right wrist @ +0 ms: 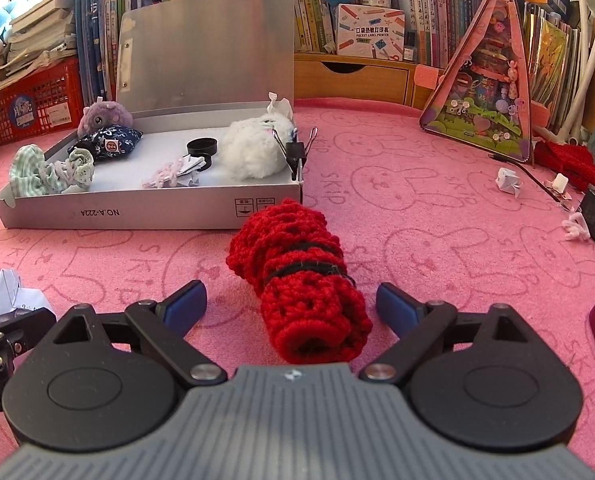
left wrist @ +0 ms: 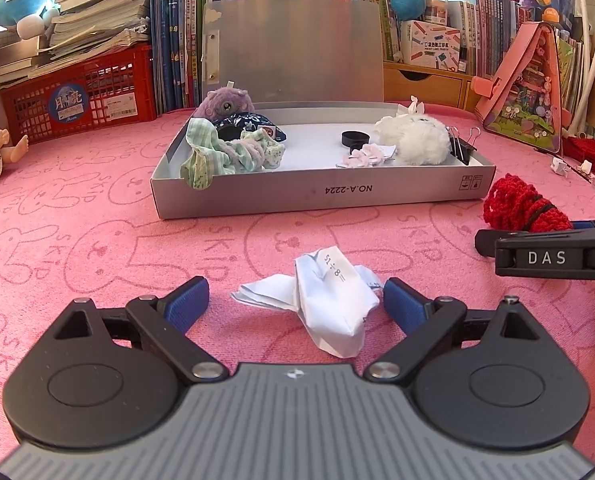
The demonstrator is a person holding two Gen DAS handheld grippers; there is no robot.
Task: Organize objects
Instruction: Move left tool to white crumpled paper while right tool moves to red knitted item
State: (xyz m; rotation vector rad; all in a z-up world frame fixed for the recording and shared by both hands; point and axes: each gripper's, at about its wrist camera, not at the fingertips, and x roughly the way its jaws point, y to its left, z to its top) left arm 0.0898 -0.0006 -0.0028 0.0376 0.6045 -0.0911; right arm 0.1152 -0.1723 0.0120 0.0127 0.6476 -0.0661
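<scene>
Claws (left wrist: pixel 296 304) (right wrist: pixel 291 302) gape around folded paper (left wrist: pixel 329 304) and red knit roll (right wrist: pixel 301 280).

A pink tabletop (right wrist: pixel 417 216) covered in terry cloth printed with rabbit outlines carries everything. On it sits an open grey cardboard box (left wrist: pixel 321 194) with its lid raised. Just beside the box's right front corner lies a red crocheted yarn roll (right wrist: pixel 301 280). Nearer, a crumpled white paper (left wrist: pixel 329 300) rests on the cloth. A red plastic crate (left wrist: pixel 77 96) stands at the back left.
</scene>
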